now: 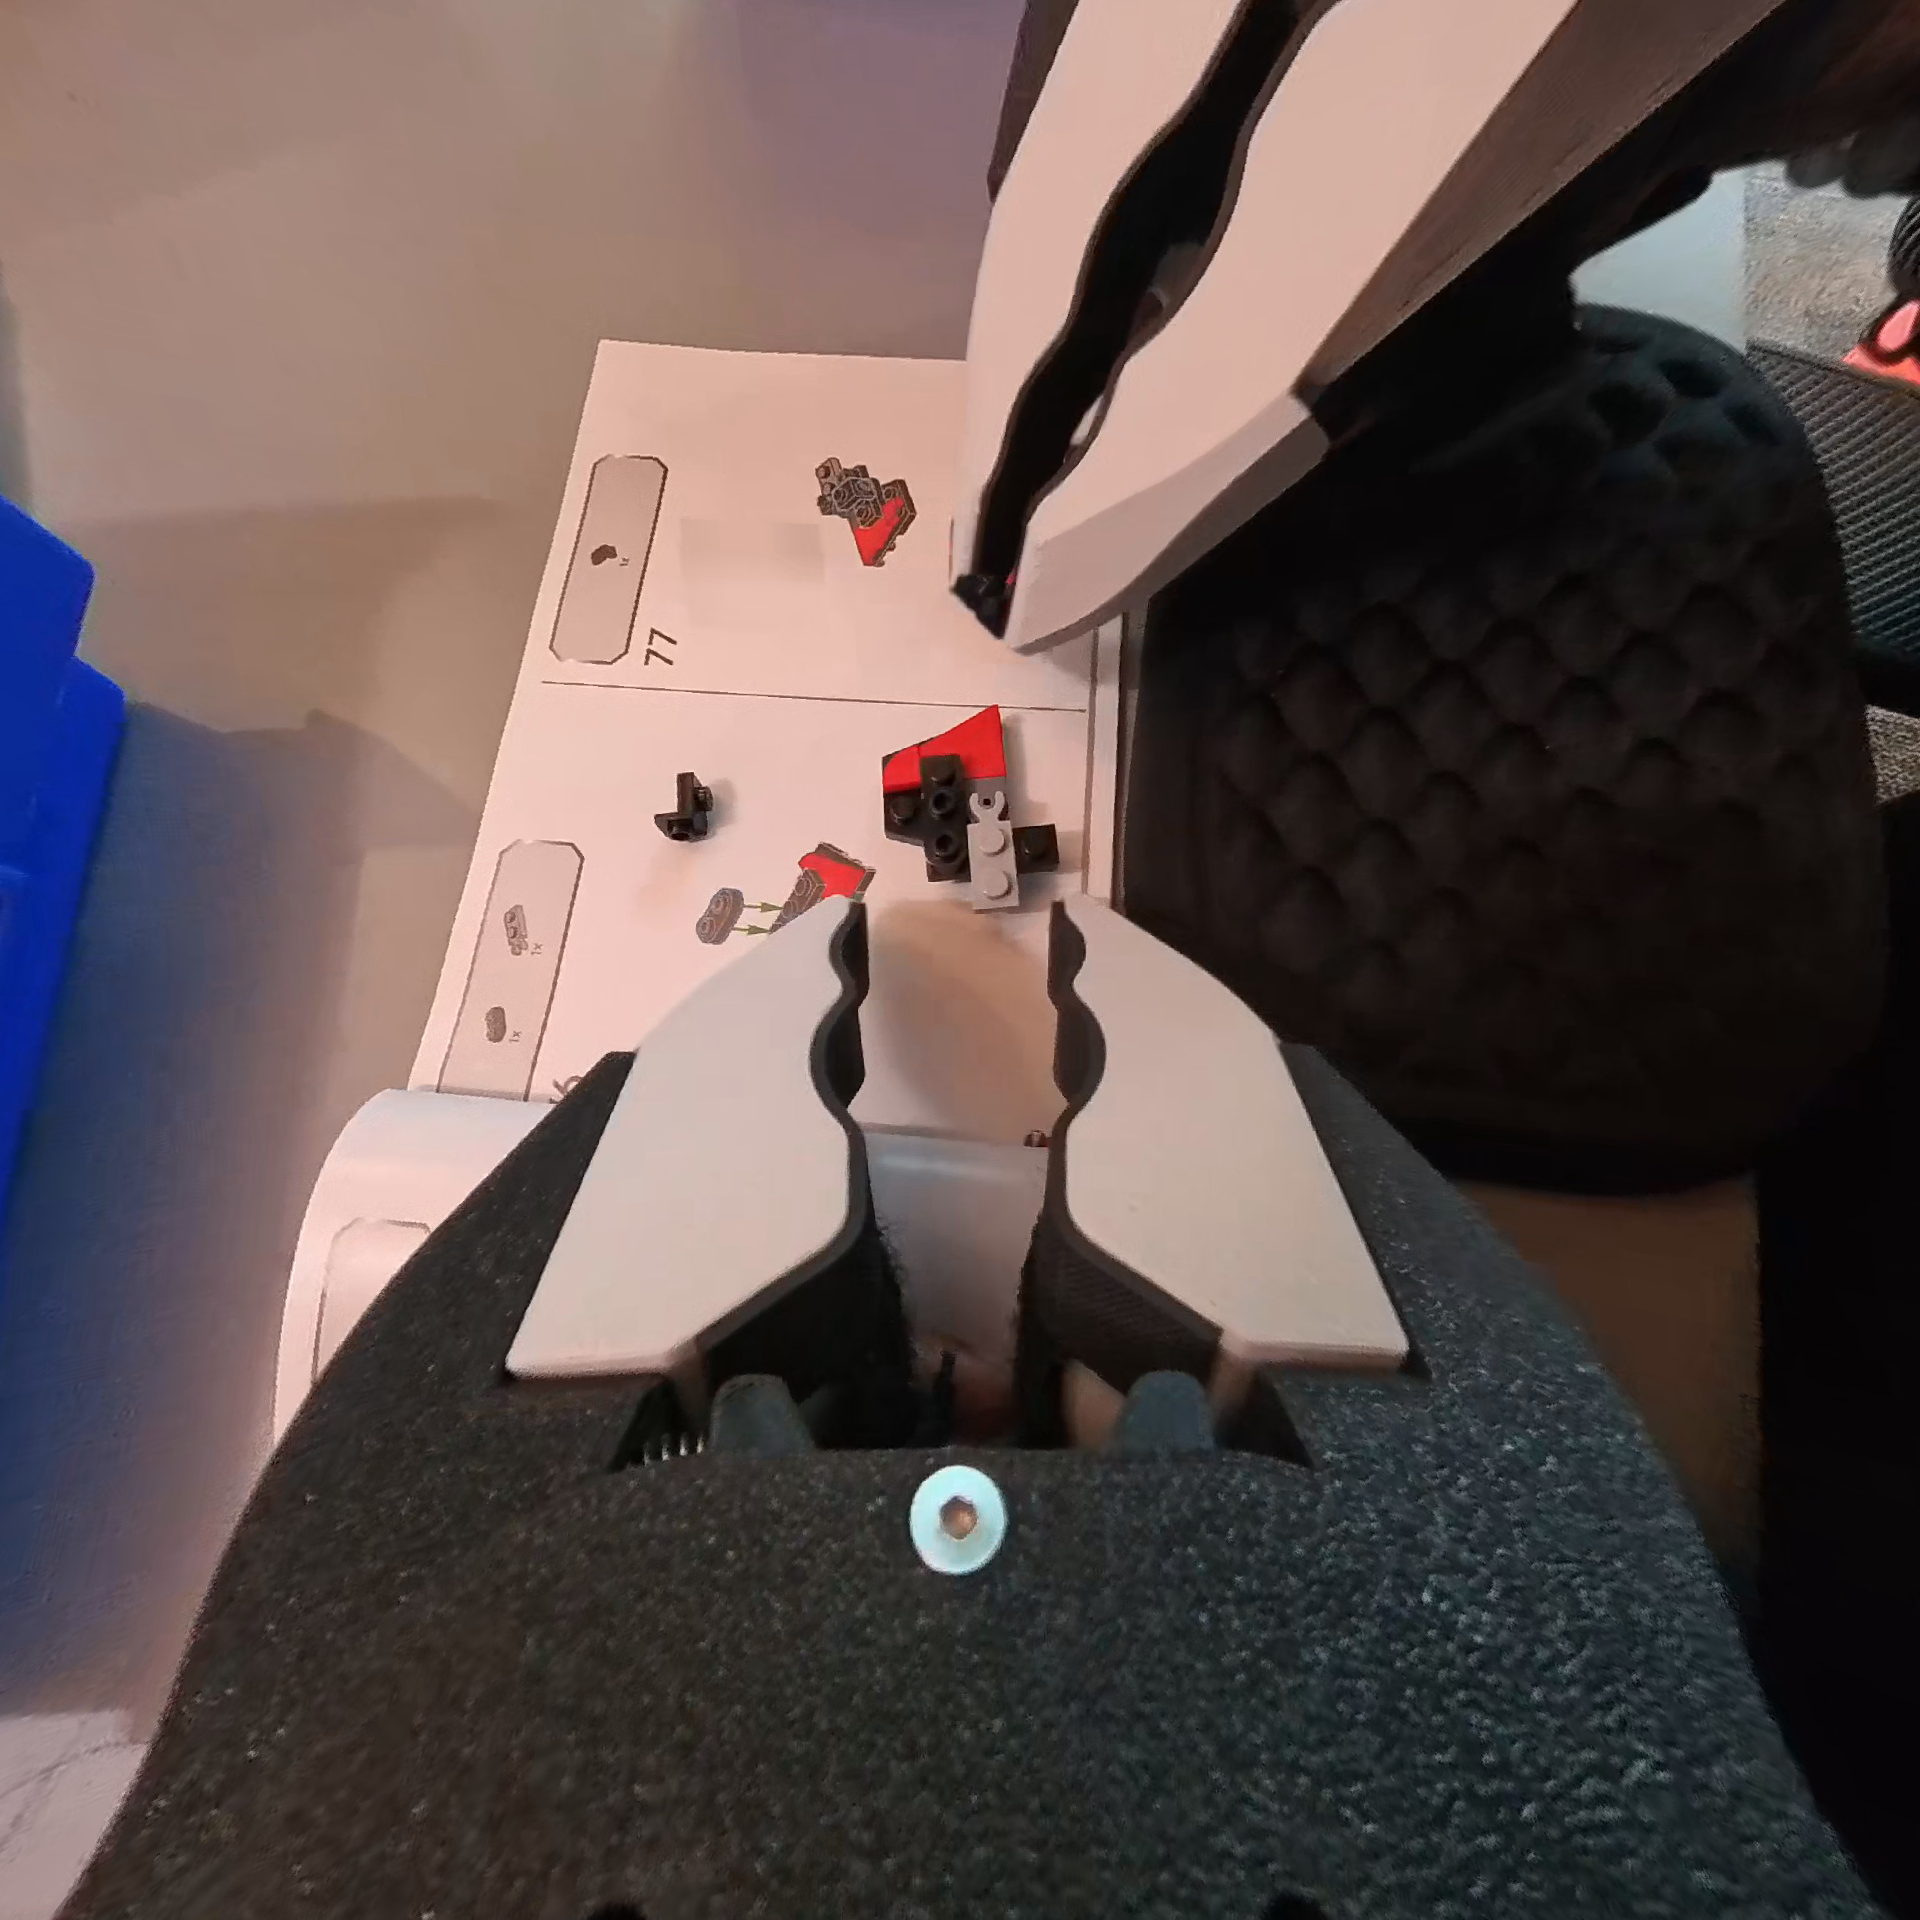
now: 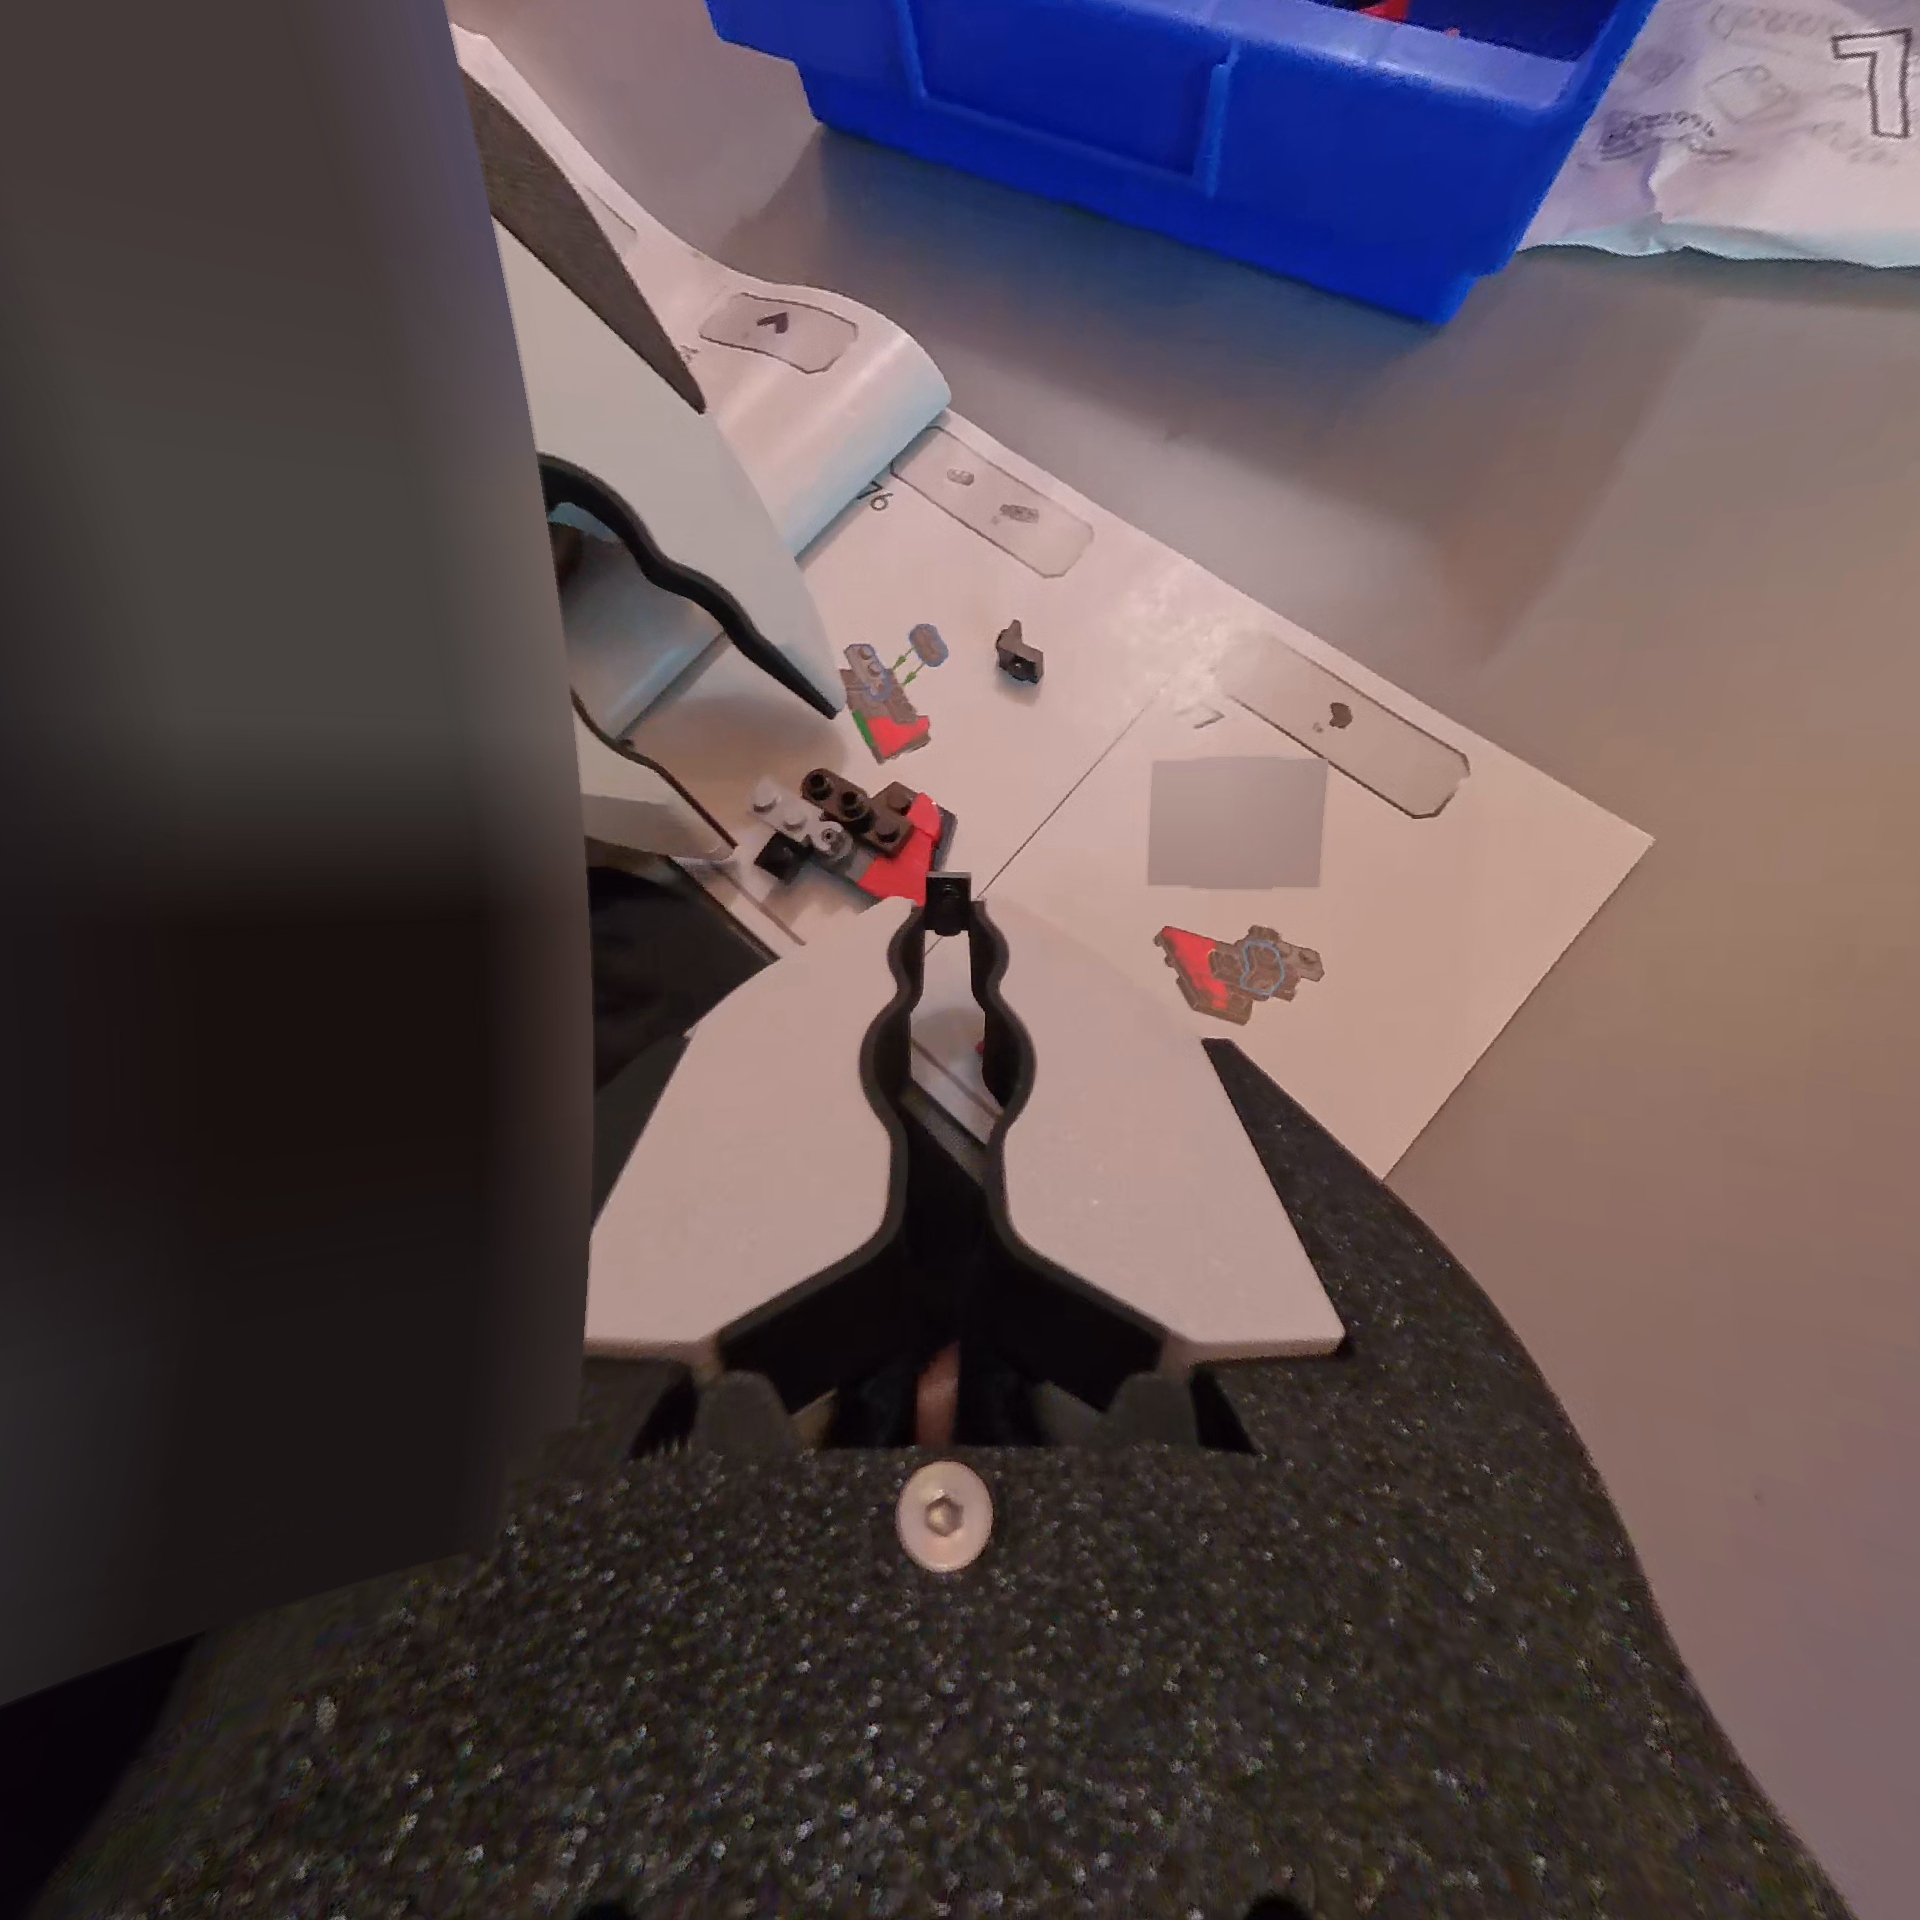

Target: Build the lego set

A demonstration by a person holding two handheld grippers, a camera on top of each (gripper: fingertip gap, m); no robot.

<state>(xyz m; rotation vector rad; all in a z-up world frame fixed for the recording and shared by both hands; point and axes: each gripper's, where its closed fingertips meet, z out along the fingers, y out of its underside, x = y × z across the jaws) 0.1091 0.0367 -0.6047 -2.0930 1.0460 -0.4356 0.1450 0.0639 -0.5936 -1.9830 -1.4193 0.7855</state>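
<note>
A small red, black and grey lego assembly [image 1: 961, 805] lies on the open instruction booklet [image 1: 769, 582], near its edge. It also shows in the right wrist view [image 2: 862, 826]. My left gripper [image 1: 958, 920] is open and empty, its tips just short of the assembly. My right gripper [image 2: 948, 902] is shut on a small black lego piece [image 2: 949, 896], held just beside the assembly's red end. The right gripper also shows in the left wrist view [image 1: 992, 603], above the booklet. A loose black bracket piece [image 1: 686, 808] lies on the page to the left, also in the right wrist view [image 2: 1018, 655].
A blue parts bin [image 2: 1226, 125] stands on the grey table behind the booklet, its edge at far left in the left wrist view [image 1: 47, 831]. A crumpled printed paper bag [image 2: 1766, 135] lies beside it. A black quilted chair cushion [image 1: 1507, 831] sits past the table edge. The left gripper's tips are roughly 5 cm from the right gripper's.
</note>
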